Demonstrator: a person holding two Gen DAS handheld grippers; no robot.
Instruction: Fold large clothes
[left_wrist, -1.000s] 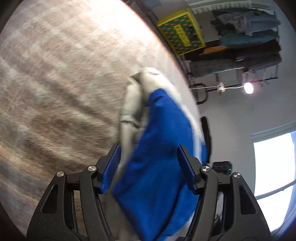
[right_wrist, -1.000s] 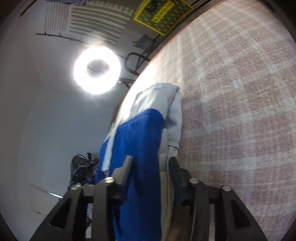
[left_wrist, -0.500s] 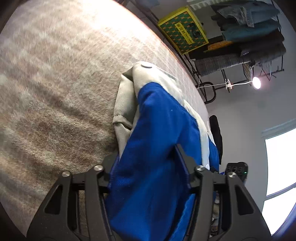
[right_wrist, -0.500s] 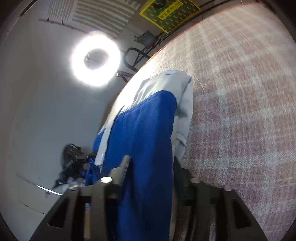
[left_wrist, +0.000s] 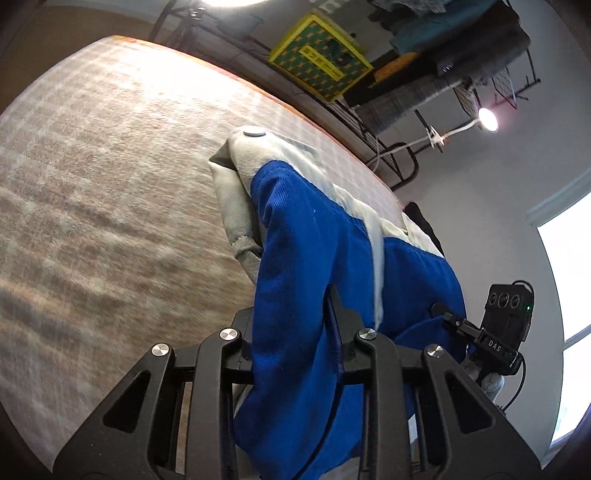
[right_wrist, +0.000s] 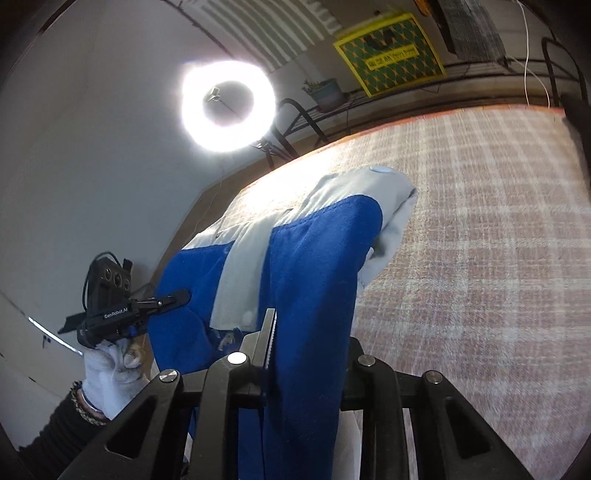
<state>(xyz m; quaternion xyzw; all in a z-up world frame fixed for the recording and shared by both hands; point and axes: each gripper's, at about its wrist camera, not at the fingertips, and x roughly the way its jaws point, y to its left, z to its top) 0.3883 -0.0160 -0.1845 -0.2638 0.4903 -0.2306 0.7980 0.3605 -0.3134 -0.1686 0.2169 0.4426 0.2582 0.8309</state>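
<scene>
**Ana:** Jaws on both sides have just been closing, and each pair now pinches a bunched fold of the blue-and-pale-grey jacket (left_wrist: 314, 258). The left gripper (left_wrist: 291, 325) has blue cloth squeezed between its fingers; the right gripper (right_wrist: 310, 332) likewise.

**Ben:** Where does the garment sit?

**Ana:** It runs forward from the jaws, its grey collar end with a round snap button (right_wrist: 382, 170) farthest ahead, over the checked woven cloth covering the worktop (left_wrist: 110, 184). A second ago the jaws stood wider around loose fabric.

**Ben:** So the grasp looks made?

**Ana:** Probably. Compared with earlier, more of the jacket hangs clear, so the lift for a fold seems under way. The person's white-gloved hand (right_wrist: 110, 373) shows beside the right jaws, holding the other gripper.
</scene>
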